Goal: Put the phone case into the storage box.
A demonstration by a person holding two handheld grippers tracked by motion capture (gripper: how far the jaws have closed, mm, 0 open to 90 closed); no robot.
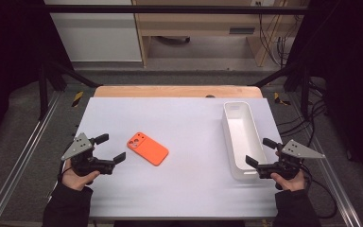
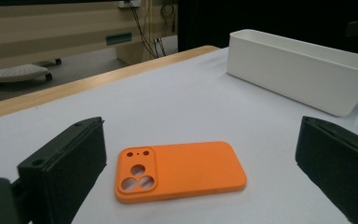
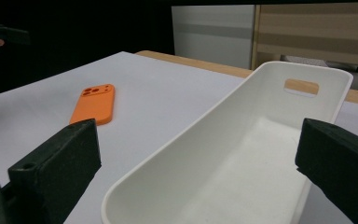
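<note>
My tabletop [image 1: 184, 189] is white with a bare wooden strip along its far edge. Beyond it I see grey floor, a wooden cabinet [image 1: 203, 23] and hanging cables [image 1: 276, 42].

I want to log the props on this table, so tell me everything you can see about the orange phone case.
The orange phone case is a flat rectangle with rounded corners, matte and plastic-looking. It lies outer side up on the white table, askew to its edges. A raised camera block at one end has three large round cutouts and smaller holes. It sits left of the white bin, apart from it. The left tongs stand open beside it; nothing touches it but the table.
</note>
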